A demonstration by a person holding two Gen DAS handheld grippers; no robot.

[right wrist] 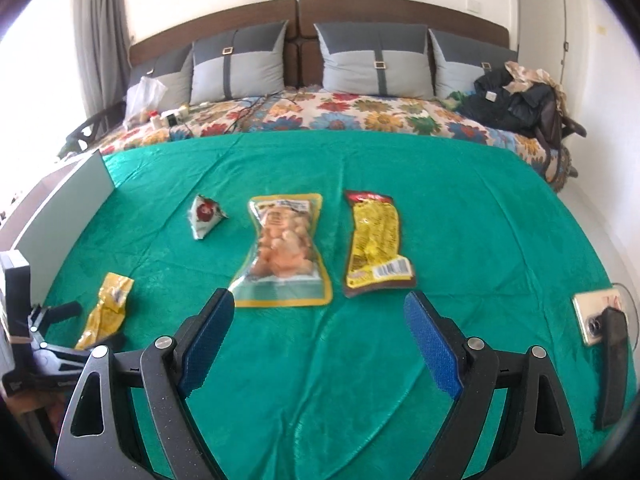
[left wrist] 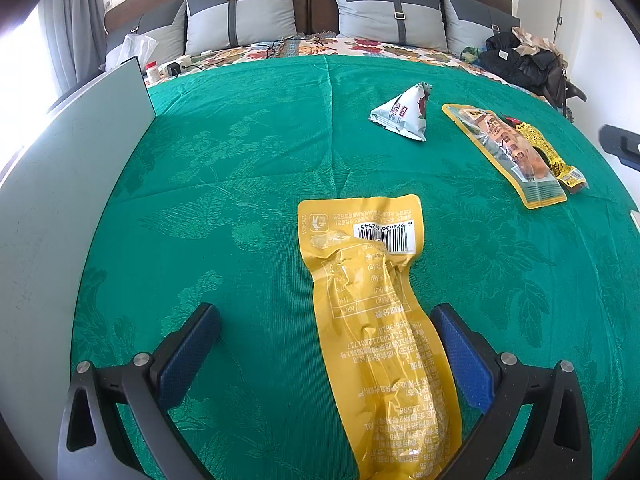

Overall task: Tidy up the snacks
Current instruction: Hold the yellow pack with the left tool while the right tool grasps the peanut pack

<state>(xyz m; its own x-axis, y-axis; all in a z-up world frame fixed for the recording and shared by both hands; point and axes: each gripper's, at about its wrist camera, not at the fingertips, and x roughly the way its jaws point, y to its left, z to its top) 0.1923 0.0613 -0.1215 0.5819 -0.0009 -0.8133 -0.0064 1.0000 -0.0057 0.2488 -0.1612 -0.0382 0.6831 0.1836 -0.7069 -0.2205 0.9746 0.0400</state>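
Left hand-held gripper [left wrist: 326,330] spread wide, the long yellow crinkled plastic snack pouch [left wrist: 372,320] lying between its blue pads [left wrist: 466,356], seemingly ungripped. Best centre it before closing. Right hand-held gripper [right wrist: 320,324] wide too, empty, right of that pouch over the green cloth [right wrist: 480,208].
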